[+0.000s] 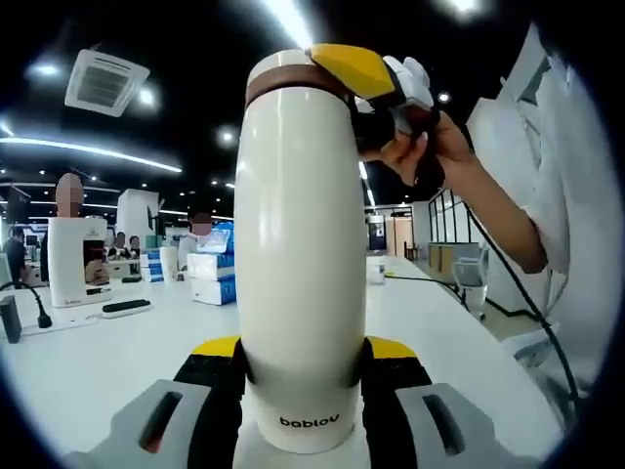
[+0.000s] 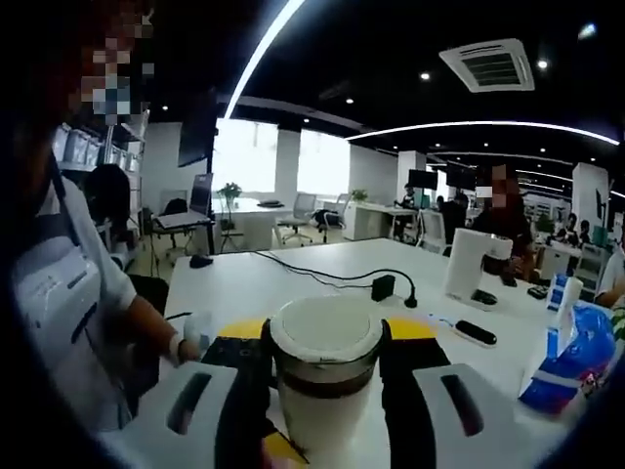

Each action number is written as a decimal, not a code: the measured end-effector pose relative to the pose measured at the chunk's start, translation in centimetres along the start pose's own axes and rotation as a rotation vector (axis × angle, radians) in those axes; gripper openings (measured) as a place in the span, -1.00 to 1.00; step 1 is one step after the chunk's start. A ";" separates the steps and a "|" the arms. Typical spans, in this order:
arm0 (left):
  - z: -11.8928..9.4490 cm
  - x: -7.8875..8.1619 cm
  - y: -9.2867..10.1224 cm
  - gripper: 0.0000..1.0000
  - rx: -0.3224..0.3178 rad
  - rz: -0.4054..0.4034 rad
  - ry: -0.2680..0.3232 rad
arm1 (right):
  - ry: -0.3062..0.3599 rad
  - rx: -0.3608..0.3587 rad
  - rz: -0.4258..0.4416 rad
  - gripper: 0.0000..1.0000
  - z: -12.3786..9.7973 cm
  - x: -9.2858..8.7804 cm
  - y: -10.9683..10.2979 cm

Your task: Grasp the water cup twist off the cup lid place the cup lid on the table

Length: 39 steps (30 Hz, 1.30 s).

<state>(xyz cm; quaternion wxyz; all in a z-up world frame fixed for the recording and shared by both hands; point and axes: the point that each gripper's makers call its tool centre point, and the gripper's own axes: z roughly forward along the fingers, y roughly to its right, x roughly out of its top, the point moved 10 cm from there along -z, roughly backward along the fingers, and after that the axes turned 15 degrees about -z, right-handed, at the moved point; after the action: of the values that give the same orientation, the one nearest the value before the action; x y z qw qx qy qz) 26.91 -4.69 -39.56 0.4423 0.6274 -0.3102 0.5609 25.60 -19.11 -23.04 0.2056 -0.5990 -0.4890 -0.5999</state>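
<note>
In the left gripper view we see, at the far left of the frame, a white machine [image 1: 76,259] standing on the white table [image 1: 117,362], with a dark remote [image 1: 126,308] lying just in front of it. At the centre stands the cream water cup [image 1: 303,254], upright, its base clamped between the yellow-and-black jaws of the left gripper [image 1: 303,391], which press on both its sides. At the cup's top, upper centre of the frame, the right gripper [image 1: 366,83] comes in from the right and touches the brown-banded cup lid [image 1: 283,73]; a hand [image 1: 425,147] holds it there

In the right gripper view, a person's white sleeve [image 2: 59,303] shows at the left. At lower centre our right gripper's jaws are closed on the cup lid [image 2: 325,337], seen from above, one jaw on each side. A black cable [image 2: 322,274] runs across the table behind, and a blue-and-white bag [image 2: 576,366] sits at the right edge
</note>
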 end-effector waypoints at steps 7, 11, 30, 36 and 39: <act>0.0 0.0 0.0 -0.04 -0.001 0.000 0.000 | 0.034 0.108 -0.018 -0.09 0.0 -0.3 0.9; 0.0 0.0 0.0 -0.04 -0.001 -0.001 0.000 | 0.065 0.188 -0.027 -0.08 0.1 -0.5 1.6; -0.1 0.0 -0.1 -0.05 -0.001 -0.006 -0.002 | 0.186 0.385 -0.038 -0.08 0.9 -1.3 3.0; -0.1 0.1 -0.2 -0.05 -0.001 -0.006 -0.002 | 0.161 0.358 0.005 -0.02 0.8 -1.3 2.9; -0.1 0.1 -0.2 -0.05 -0.002 -0.004 -0.001 | 0.148 0.312 0.063 0.35 0.6 -1.3 2.8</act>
<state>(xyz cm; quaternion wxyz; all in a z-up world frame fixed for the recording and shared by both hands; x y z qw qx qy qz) 27.04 -4.51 -39.52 0.4438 0.6281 -0.3095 0.5592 28.47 -20.22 -23.41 0.3506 -0.5289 -0.5406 -0.5524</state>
